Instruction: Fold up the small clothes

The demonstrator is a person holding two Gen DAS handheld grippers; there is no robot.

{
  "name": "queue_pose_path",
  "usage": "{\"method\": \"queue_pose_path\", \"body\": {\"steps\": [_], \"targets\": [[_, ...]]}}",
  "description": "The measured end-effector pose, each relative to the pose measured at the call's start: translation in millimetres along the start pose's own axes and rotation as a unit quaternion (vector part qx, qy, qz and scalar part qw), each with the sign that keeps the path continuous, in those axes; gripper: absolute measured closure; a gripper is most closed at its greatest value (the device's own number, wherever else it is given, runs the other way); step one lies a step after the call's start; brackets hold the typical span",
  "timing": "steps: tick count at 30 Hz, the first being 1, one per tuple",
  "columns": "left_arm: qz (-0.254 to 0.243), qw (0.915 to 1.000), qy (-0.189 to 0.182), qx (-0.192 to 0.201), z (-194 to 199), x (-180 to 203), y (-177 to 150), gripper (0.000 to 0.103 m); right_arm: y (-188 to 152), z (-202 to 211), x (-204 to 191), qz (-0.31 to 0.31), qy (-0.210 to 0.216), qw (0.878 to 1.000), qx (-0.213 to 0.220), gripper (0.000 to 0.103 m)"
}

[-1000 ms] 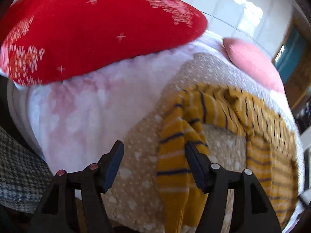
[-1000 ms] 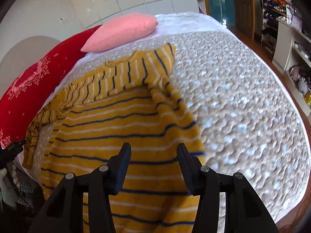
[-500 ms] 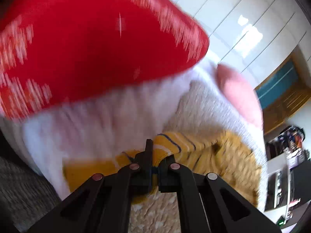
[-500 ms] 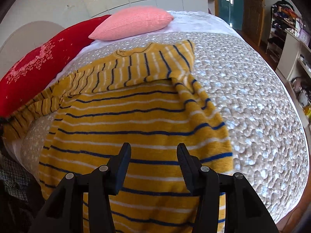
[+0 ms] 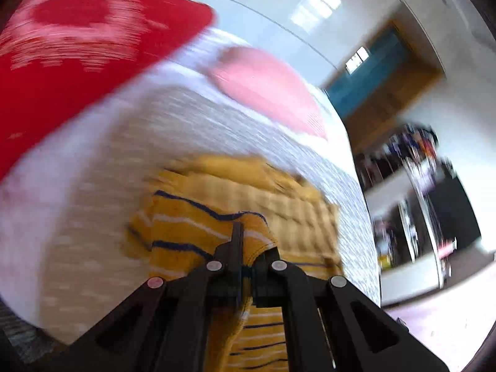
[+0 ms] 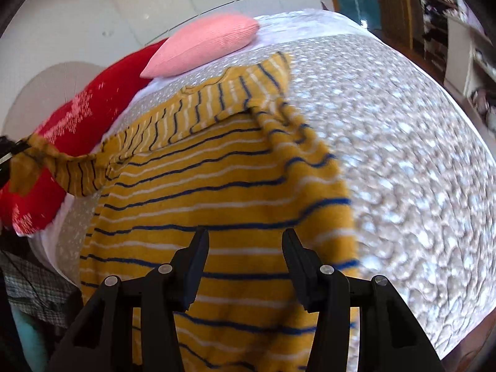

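Sweater point(image 6: 223, 192): spread on my bed's quilt point(image 6: 403, 142) — one sleeve lifted off leftward.
Left gripper point(image 5: 248, 248): I've clamped it on that sleeve's cuff.
Right gripper point(image 6: 245, 257): wide apart, empty — above the sweater's body.

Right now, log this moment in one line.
left gripper: shut on sweater sleeve | right gripper: open over sweater | bed

your garment is a mustard-yellow knit sweater point(image 6: 217, 204) with thin navy and white stripes. its body lies spread flat on the bed, hem end nearest the right wrist camera, neckline toward the far end. the right sleeve point(image 6: 272, 83) is folded across the chest. the left sleeve point(image 6: 71, 167) is lifted off the bed and stretched out to the left, its cuff point(image 5: 210, 232) bunched and pinched, partly blurred in the left wrist view.
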State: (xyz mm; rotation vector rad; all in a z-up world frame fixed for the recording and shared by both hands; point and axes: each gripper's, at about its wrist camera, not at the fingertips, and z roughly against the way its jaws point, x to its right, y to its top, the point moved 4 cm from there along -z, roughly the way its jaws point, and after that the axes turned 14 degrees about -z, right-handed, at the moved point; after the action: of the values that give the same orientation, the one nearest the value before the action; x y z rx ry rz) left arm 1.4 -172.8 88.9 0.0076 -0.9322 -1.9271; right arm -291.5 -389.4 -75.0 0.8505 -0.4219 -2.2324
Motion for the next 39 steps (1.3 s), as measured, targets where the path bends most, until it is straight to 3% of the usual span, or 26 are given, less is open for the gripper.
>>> {"method": "queue_pose_path", "body": {"steps": [2,6,9,10,11,12,17,23,31,33,35,37,38,39], "targets": [[-0.033,0.9985,-0.035,-0.028,-42.9,57.3,4.0,0.1,1.0,6.5,15.6,-0.018,0.007,1.0,0.004,0.05],[-0.059,0.9873,-0.124,-0.08,-90.0,137.9,-0.3,0.098,3.1,17.9,38.1,-0.047,0.029,0.998,0.005,0.05],[-0.091,0.9821,-0.139,-0.089,-95.6,167.5,-8.1,0.085,6.2,30.8,48.1,-0.049,0.025,0.998,0.021,0.047],[-0.095,0.9818,-0.141,-0.086,-92.9,169.3,-9.2,0.072,7.9,34.1,50.7,-0.048,0.026,0.998,0.025,0.046],[-0.094,0.9827,-0.138,-0.079,-88.2,166.8,-9.6,0.059,9.6,35.8,52.3,-0.048,0.029,0.998,0.026,0.046],[-0.087,0.9852,-0.131,-0.068,-79.8,156.0,-8.8,0.057,10.8,36.2,52.4,-0.048,0.032,0.998,0.026,0.046],[-0.081,0.994,-0.069,-0.026,-35.4,104.4,-11.4,0.049,19.5,28.2,34.8,-0.03,0.039,0.999,0.022,0.046],[-0.064,0.9979,-0.002,0.013,3.8,49.0,-44.2,0.046,33.9,9.2,-8.8,0.01,0.043,0.999,0.021,0.044],[0.007,0.9997,-0.018,0.013,12.5,5.9,-120.9,0.045,49.4,-59.1,-54.0,-0.039,0.075,0.995,-0.054,0.044],[0.014,0.9997,-0.017,0.01,13.2,0.8,-134.7,0.045,45.0,-74.1,-62.2,-0.042,0.059,0.996,-0.06,0.044],[0.021,0.9996,-0.015,0.007,12.5,-4.3,-147.2,0.045,42.6,-88.7,-65.4,-0.038,0.015,0.998,-0.049,0.044],[0.029,0.9994,-0.02,0.003,13.1,-8.9,-155.0,0.045,39.1,-93.0,-71.9,-0.024,0.009,0.999,-0.038,0.043],[0.036,0.9991,-0.024,0.001,12.9,-11.7,-159.1,0.045,35.9,-92.9,-77.6,-0.004,0.009,0.999,-0.038,0.051],[0.04,0.9989,-0.026,0.001,11.3,-12.2,-161.5,0.045,32.9,-92.5,-82.5,0.013,0.015,0.999,-0.043,0.072]]}}
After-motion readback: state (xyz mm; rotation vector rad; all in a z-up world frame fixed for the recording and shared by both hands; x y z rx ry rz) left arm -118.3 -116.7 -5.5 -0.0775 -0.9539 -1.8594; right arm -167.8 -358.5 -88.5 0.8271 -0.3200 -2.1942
